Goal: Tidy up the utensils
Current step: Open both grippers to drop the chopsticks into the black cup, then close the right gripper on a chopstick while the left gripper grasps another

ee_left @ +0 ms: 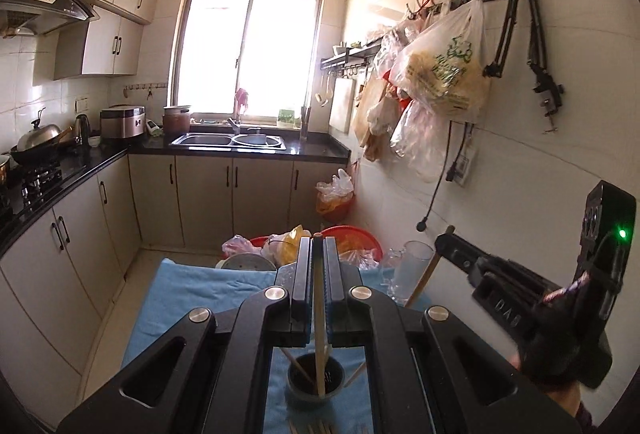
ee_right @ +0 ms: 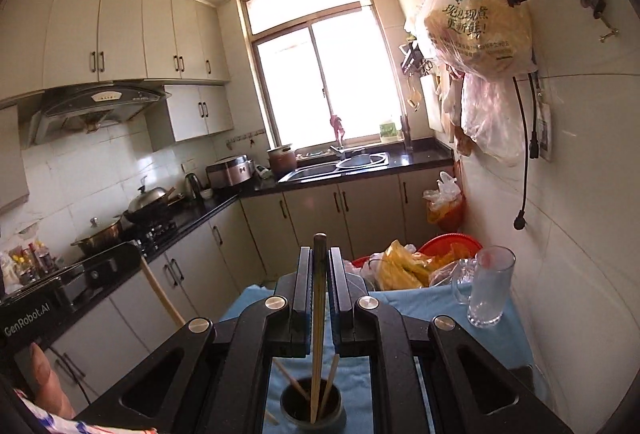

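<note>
My left gripper [ee_left: 318,246] is shut on a wooden chopstick [ee_left: 319,314] whose lower end stands in a dark round cup [ee_left: 316,380] on the blue cloth [ee_left: 192,290]. My right gripper [ee_right: 319,254] is shut on another chopstick [ee_right: 318,334], its lower end in the same cup [ee_right: 312,412]. Other chopsticks [ee_right: 330,378] lean in the cup. The right gripper shows at the right of the left wrist view [ee_left: 444,234], with its chopstick [ee_left: 422,278]. More chopsticks [ee_left: 316,428] lie on the cloth near the cup.
A clear glass mug [ee_right: 490,288] stands on the cloth at the right by the tiled wall. Behind the table are red basins [ee_right: 452,244] with plastic bags [ee_right: 400,270]. Counter, sink [ee_left: 230,140] and stove [ee_left: 36,176] lie further off. Bags [ee_left: 440,74] hang on wall hooks.
</note>
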Demonstrator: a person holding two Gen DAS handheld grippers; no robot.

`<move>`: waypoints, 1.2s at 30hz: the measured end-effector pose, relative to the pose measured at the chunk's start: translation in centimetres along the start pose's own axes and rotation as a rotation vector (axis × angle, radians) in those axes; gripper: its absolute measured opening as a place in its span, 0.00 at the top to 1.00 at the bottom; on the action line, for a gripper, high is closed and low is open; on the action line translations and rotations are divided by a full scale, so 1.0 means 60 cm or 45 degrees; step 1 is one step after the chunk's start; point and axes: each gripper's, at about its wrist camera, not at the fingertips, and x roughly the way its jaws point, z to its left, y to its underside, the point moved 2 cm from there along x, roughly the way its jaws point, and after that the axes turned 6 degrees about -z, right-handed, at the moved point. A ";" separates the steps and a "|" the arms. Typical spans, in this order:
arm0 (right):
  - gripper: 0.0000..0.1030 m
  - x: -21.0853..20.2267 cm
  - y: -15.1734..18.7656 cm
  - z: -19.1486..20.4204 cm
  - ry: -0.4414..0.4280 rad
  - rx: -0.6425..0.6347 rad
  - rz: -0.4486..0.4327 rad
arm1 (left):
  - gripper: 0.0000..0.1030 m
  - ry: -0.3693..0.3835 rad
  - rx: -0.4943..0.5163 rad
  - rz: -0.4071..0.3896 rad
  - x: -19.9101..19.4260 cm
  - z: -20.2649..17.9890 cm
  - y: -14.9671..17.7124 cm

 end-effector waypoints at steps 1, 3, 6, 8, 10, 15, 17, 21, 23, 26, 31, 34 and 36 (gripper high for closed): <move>0.93 0.014 0.007 0.001 0.013 -0.007 0.008 | 0.96 -0.010 0.002 0.013 0.020 -0.001 0.005; 0.93 0.041 0.024 -0.002 0.036 -0.015 0.035 | 0.96 -0.027 0.000 0.040 0.049 0.002 0.016; 0.93 0.079 0.059 -0.018 0.056 0.008 0.113 | 0.96 -0.034 -0.015 0.130 0.103 0.010 0.050; 0.93 0.102 0.083 -0.031 0.058 0.038 0.177 | 0.96 -0.044 -0.039 0.194 0.133 0.021 0.075; 0.93 0.120 0.106 -0.044 0.050 0.067 0.238 | 0.96 -0.050 -0.060 0.240 0.150 0.031 0.096; 0.92 0.152 0.140 -0.070 0.064 0.111 0.330 | 0.96 -0.084 -0.105 0.293 0.163 0.053 0.122; 0.89 0.153 0.143 -0.080 0.065 0.139 0.340 | 0.95 -0.094 -0.114 0.276 0.151 0.058 0.120; 0.66 0.131 0.133 -0.088 0.091 0.149 0.308 | 0.88 -0.100 -0.127 0.251 0.126 0.063 0.111; 0.65 0.113 0.129 -0.091 0.098 0.141 0.300 | 0.79 -0.104 -0.126 0.230 0.103 0.067 0.109; 0.57 0.084 0.131 -0.095 0.122 0.120 0.304 | 0.71 -0.112 -0.137 0.204 0.065 0.075 0.116; 0.46 0.030 0.188 -0.107 0.152 0.076 0.397 | 0.64 -0.135 -0.168 0.221 0.010 0.101 0.159; 0.46 0.013 0.255 -0.114 0.154 0.055 0.525 | 0.61 -0.153 -0.184 0.284 -0.004 0.118 0.210; 0.46 0.005 0.307 -0.115 0.145 0.050 0.618 | 0.61 -0.168 -0.213 0.359 0.000 0.132 0.257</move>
